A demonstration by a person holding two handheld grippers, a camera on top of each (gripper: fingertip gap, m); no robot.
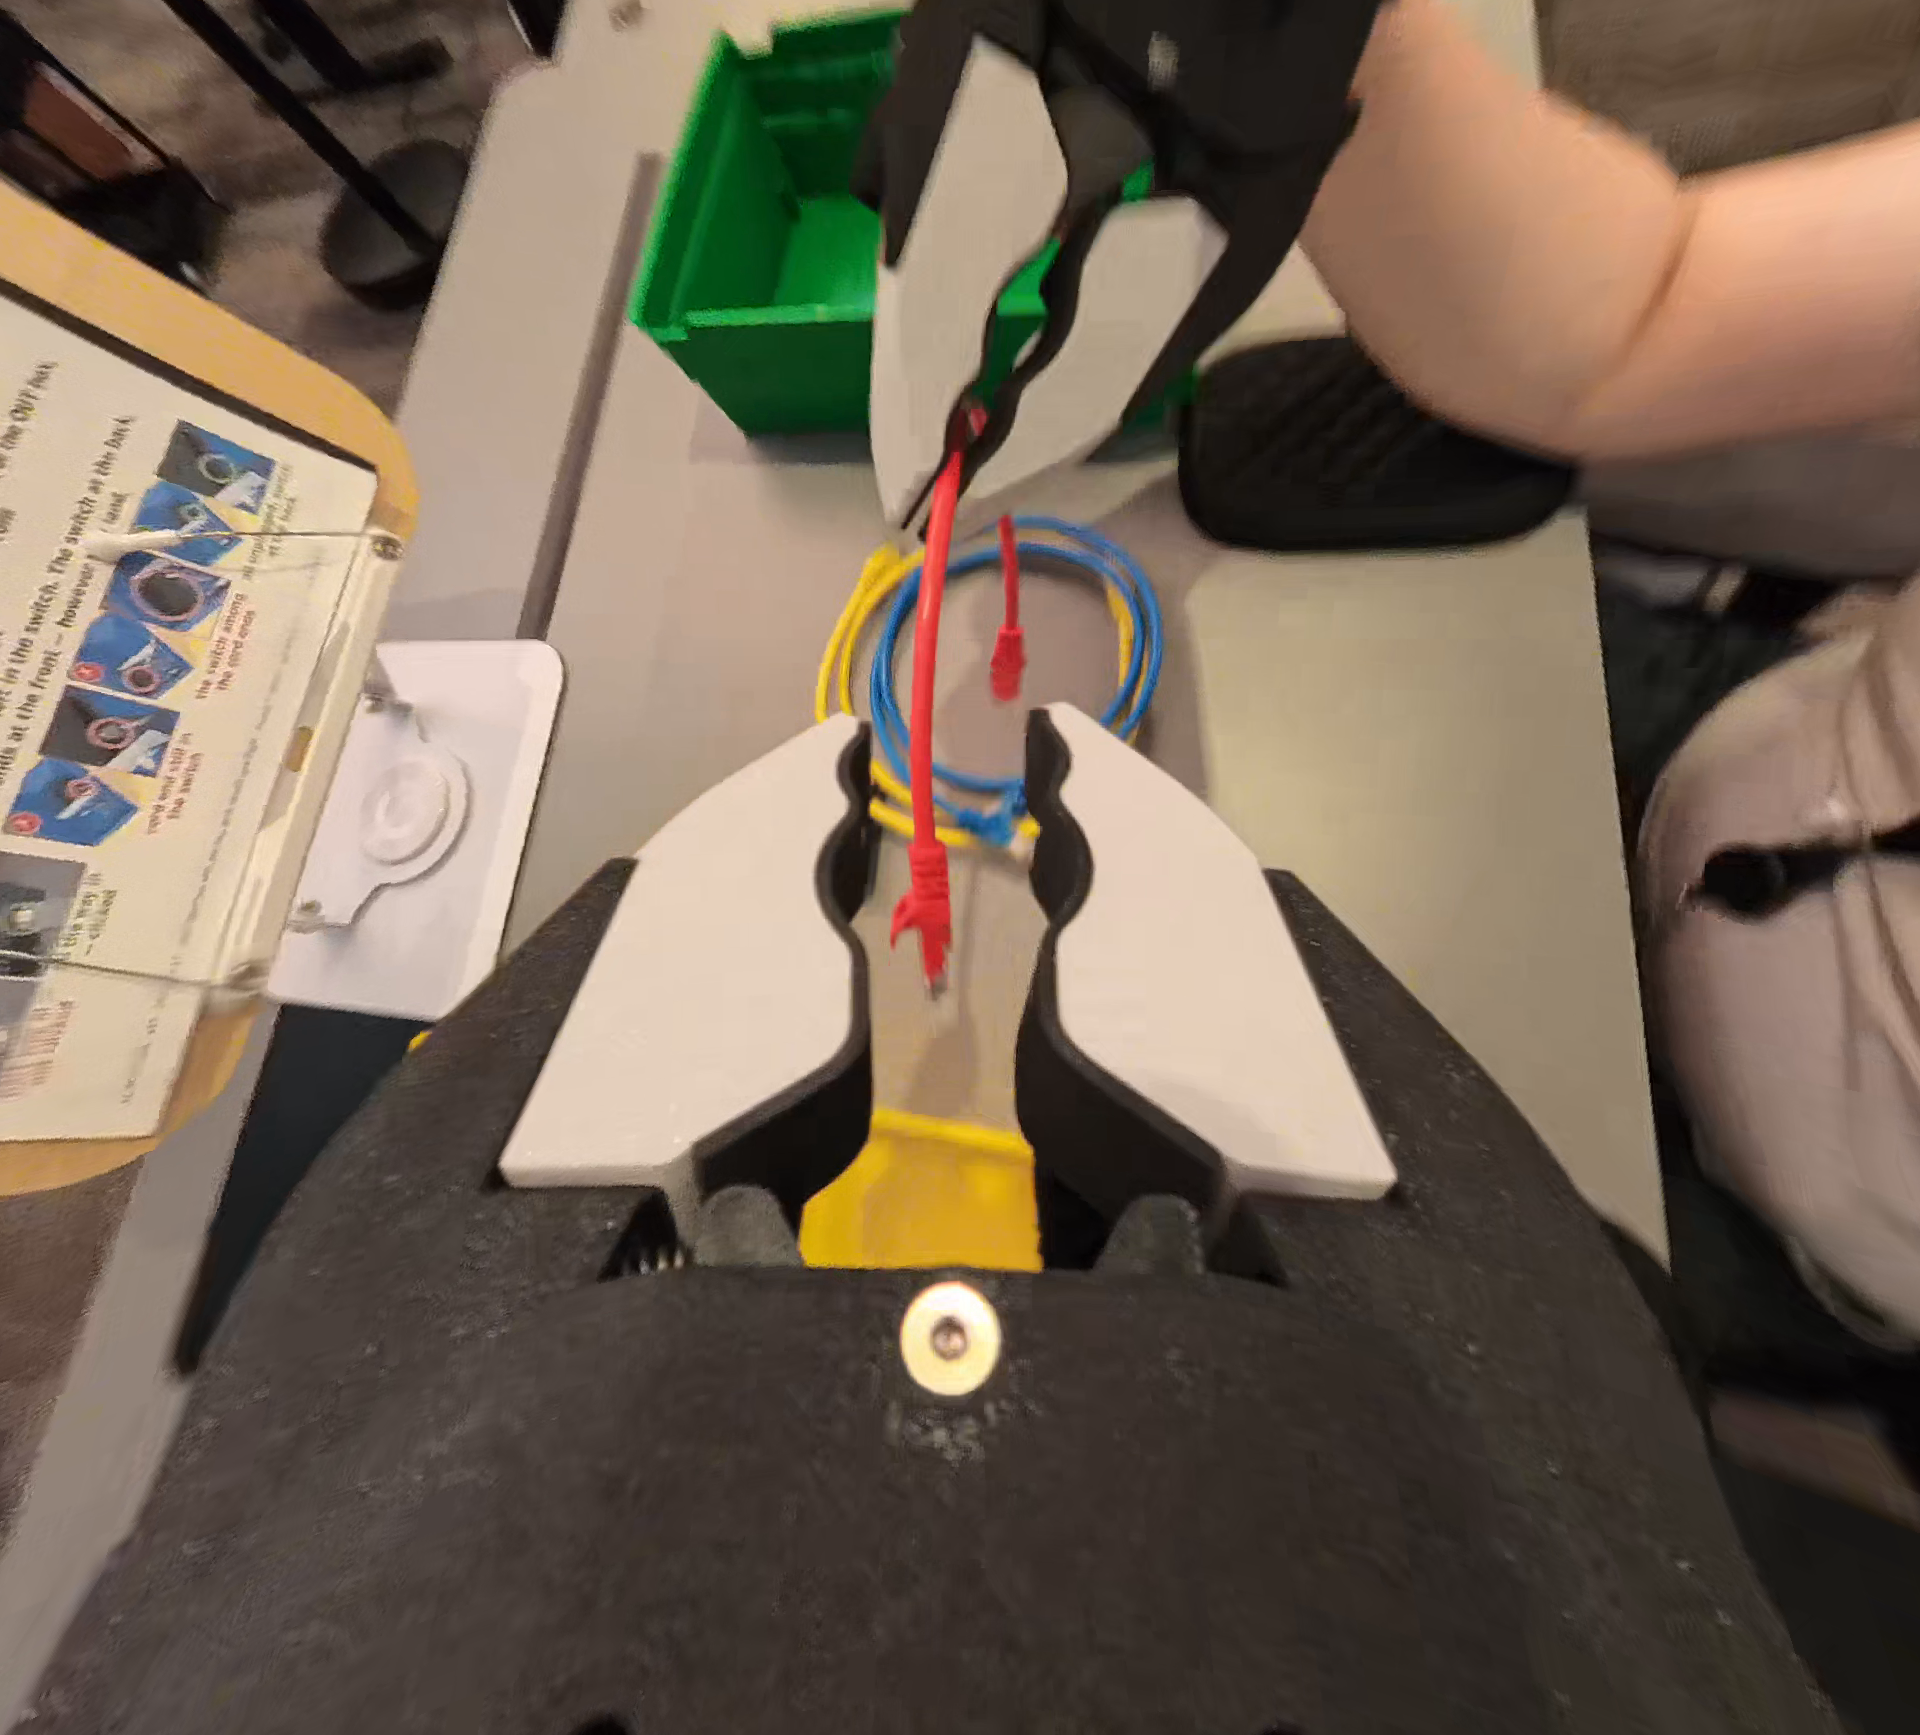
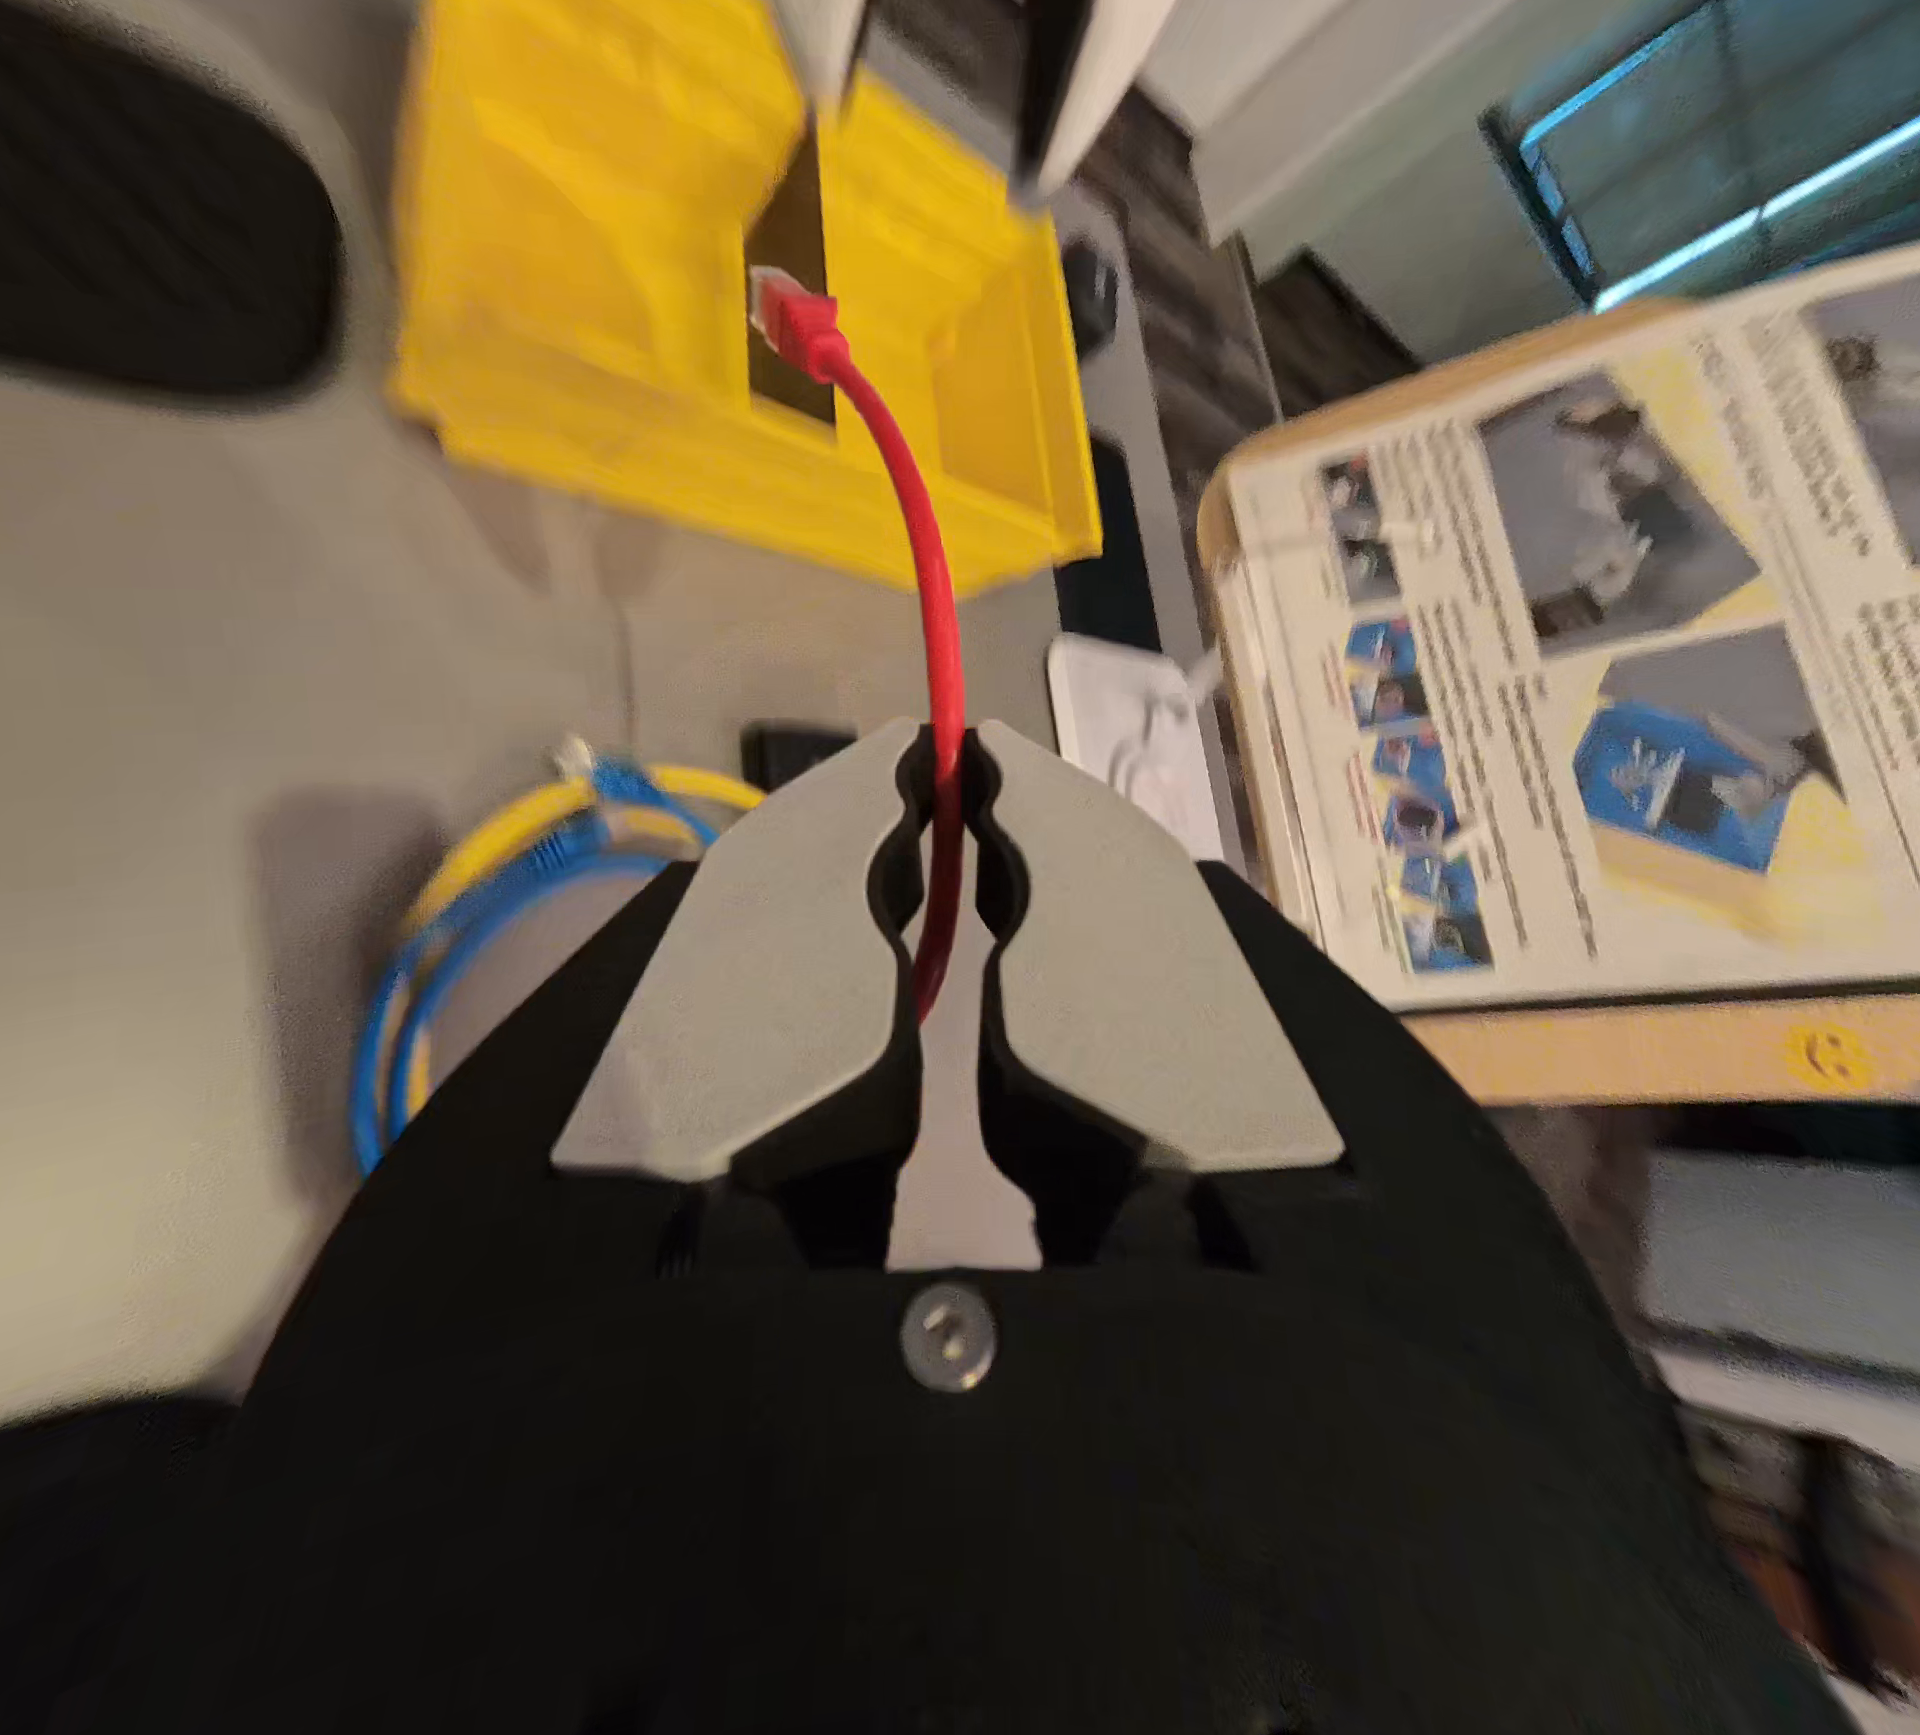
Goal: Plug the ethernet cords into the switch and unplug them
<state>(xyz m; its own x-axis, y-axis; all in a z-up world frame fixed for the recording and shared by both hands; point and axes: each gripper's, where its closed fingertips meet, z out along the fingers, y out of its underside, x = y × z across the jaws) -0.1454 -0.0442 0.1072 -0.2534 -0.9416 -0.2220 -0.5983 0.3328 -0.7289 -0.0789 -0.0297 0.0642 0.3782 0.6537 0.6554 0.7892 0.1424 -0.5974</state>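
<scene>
- Left gripper (image 1: 948,755) nearest, jaws apart, clear of the red cord (image 1: 928,646); the cord's plug (image 1: 928,906) hanging between them, tip pointing down and toward the camera.
- Cord's long axis running away to the right gripper (image 1: 961,438), jaws clamped on it mid-length; second red plug (image 1: 1006,662) dangling.
- Beneath, blue cord (image 1: 1138,646) and yellow cord (image 1: 836,646) coiled mid-surface (image 1: 1351,750).
- Farther, green bin (image 1: 758,251) toward the far edge; instruction sheet (image 1: 125,698) at the left edge.

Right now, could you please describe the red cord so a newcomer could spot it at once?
Start at the grey table, where blue and yellow cords lie coiled. Above them hangs the red cord, pinched by the right tongs. It alone is red and lifted.
</scene>
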